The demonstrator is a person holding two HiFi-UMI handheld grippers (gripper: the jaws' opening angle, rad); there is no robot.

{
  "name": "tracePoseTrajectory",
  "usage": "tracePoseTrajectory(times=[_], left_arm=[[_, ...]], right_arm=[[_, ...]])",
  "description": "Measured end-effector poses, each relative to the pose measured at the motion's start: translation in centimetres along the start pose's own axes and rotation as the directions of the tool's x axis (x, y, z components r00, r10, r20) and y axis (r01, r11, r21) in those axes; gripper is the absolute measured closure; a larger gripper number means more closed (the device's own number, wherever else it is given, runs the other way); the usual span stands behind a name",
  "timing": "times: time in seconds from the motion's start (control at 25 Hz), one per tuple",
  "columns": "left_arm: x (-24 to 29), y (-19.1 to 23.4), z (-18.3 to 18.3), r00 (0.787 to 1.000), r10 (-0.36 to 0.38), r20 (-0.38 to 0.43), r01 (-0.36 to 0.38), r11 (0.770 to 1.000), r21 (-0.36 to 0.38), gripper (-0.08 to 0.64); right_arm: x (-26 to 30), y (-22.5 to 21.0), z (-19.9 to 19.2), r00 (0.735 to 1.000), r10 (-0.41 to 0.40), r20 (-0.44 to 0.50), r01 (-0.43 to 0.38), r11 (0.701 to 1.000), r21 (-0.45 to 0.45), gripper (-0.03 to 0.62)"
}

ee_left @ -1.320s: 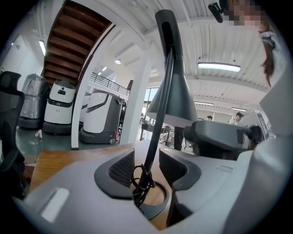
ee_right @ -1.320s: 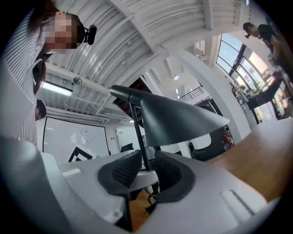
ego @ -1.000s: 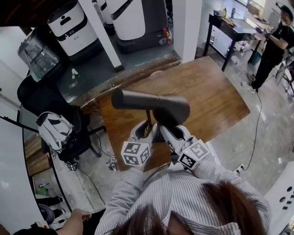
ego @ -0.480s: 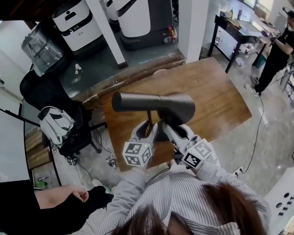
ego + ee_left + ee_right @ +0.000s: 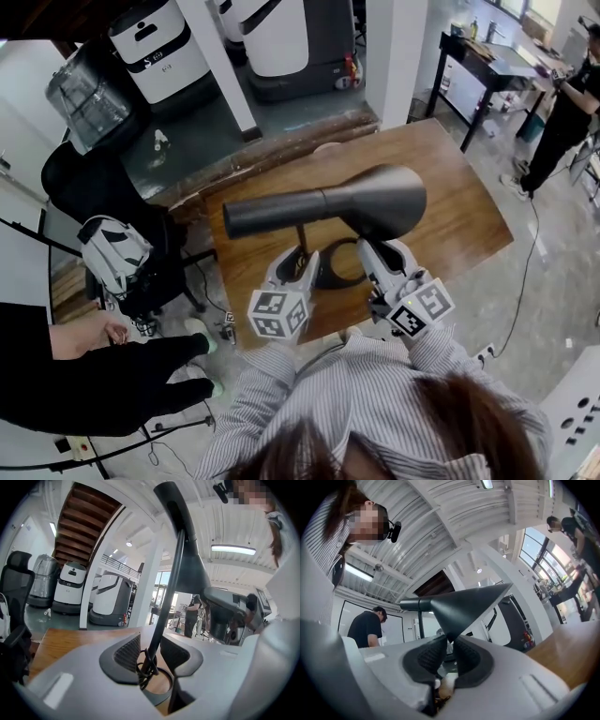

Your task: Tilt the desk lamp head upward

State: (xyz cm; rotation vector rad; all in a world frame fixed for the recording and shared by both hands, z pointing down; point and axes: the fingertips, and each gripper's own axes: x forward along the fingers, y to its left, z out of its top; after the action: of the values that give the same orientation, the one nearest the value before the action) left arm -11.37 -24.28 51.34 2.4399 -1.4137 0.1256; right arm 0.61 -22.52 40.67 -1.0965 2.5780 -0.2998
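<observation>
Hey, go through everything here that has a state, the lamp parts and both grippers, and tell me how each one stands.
left gripper: open around the lamp stem, jaws have just been closing.
right gripper: shut on the lower rim of the lamp head.
lamp head: tilted, wide mouth raised.
lamp stem: standing between the left gripper's jaws.
lamp base: flat on the table.

head view: overhead, steeply down on table (image 5: 469,220) | left gripper view: low, close, up along lamp stem (image 5: 165,606) | right gripper view: close under lamp head (image 5: 464,604), facing up | all share lamp head
</observation>
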Motion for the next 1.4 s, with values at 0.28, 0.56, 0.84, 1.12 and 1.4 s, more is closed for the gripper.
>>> tracePoseTrajectory(times=[0.28, 0.56, 0.84, 1.12, 1.4], left_arm=[[-0.3, 0.1, -0.1, 1.000, 0.016, 0.011, -0.016, 1.000, -0.009, 0.428], [-0.5, -0.2, -0.1, 1.000, 0.016, 0.025, -0.016, 1.000, -0.019, 0.433], [-0.6, 0.0, 0.0, 0.999, 0.026, 0.042, -0.024, 0.999, -0.041, 0.434], [-0.8, 0.1, -0.1, 0.999, 0.025, 0.046, -0.024, 0.999, -0.042, 0.434], [-0.4, -0.1, 0.0, 0.999, 0.025, 0.046, -0.023, 0.999, -0.041, 0.439]], right_arm=[[-0.3, -0.9, 2.6, 0.998, -0.038, 0.042, 0.038, 0.999, -0.015, 0.551], [-0.7, -1.6, 5.5, 0.993, -0.057, 0.104, 0.063, 0.996, -0.061, 0.549], [-0.4, -1.6, 9.4, 0.981, -0.060, 0.186, 0.091, 0.982, -0.165, 0.551], [0.0, -0.3, 12.6, 0.972, -0.039, 0.233, 0.116, 0.937, -0.328, 0.551], [0.8, 0.7, 15.5, 0.970, -0.012, 0.241, 0.129, 0.868, -0.479, 0.551]])
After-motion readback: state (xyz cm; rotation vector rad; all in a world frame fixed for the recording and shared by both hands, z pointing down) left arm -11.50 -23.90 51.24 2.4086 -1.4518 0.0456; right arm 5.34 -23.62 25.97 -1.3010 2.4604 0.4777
